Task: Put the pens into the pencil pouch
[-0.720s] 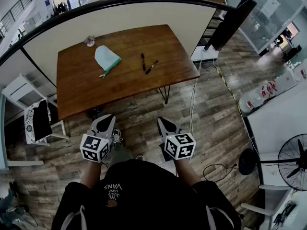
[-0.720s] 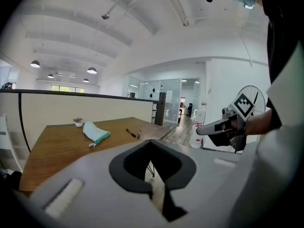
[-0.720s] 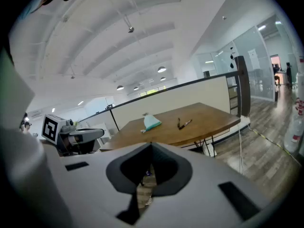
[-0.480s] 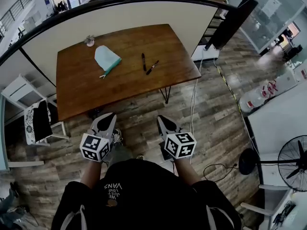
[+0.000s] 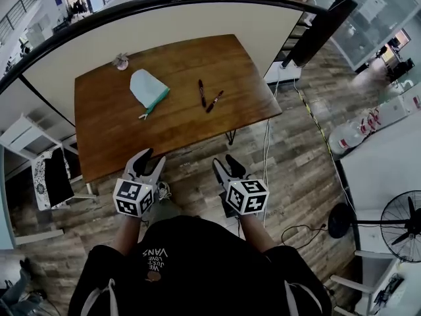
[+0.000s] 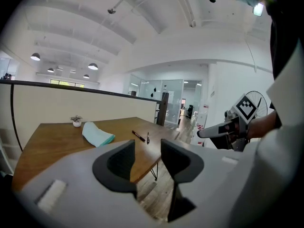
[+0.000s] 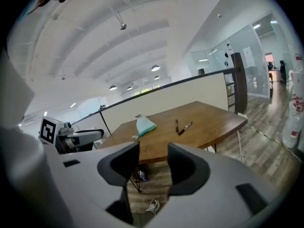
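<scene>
Since both grippers hang over the floor off the table's (image 5: 177,61) 6 o'clock edge, nothing is held. The left gripper (image 5: 150,158) and right gripper (image 5: 225,163) both have jaws apart and empty. The dark pen (image 5: 202,93) and second pen (image 5: 214,101) lie near each other, not touching, at 3 o'clock of the pencil pouch (image 5: 146,87). Pens look light, stiff, smooth and likely to roll: pinch mid-barrel, across the axis. Pouch looks limp fabric and will probably slide, so pin it near the zip pull at its 6 o'clock. Zip open or shut: can't tell.
</scene>
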Tool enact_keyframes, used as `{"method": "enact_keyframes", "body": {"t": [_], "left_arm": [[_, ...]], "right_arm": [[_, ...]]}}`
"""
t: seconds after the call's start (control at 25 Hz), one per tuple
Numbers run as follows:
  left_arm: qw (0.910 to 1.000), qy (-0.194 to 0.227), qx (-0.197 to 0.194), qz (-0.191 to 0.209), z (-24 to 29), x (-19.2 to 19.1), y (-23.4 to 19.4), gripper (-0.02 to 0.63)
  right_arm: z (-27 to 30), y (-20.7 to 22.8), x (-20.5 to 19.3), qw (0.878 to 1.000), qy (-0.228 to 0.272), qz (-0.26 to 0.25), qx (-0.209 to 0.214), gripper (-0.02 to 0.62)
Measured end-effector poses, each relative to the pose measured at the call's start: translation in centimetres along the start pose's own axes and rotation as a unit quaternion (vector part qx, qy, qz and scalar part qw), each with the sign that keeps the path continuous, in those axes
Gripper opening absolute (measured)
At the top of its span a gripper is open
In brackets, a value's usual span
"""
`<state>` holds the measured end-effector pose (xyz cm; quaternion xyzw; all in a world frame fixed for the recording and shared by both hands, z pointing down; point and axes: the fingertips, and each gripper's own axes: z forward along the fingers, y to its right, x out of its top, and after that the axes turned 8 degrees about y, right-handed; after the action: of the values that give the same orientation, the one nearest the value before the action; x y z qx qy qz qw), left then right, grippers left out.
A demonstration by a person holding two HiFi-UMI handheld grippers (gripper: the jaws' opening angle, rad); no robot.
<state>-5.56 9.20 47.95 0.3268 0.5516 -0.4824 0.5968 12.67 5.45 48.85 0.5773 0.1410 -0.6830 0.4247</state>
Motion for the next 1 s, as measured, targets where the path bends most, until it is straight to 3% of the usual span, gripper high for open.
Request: {"method": "enact_keyframes", "body": {"t": [0.56, 1.0], "left_arm": [[0.9977, -0.047, -0.047, 0.015, 6.8, 0.5, -11.9, 0.156], [0.9898, -0.084, -0.101, 0.055, 11.1, -0.8, -16.3, 0.156]], "right_arm": [[10.5, 0.6, 1.7, 0.994, -0.010, 0.014, -0.107, 0.152], [15.1, 1.8, 1.0, 0.985, -0.026, 0.017, -0.172, 0.152]]}}
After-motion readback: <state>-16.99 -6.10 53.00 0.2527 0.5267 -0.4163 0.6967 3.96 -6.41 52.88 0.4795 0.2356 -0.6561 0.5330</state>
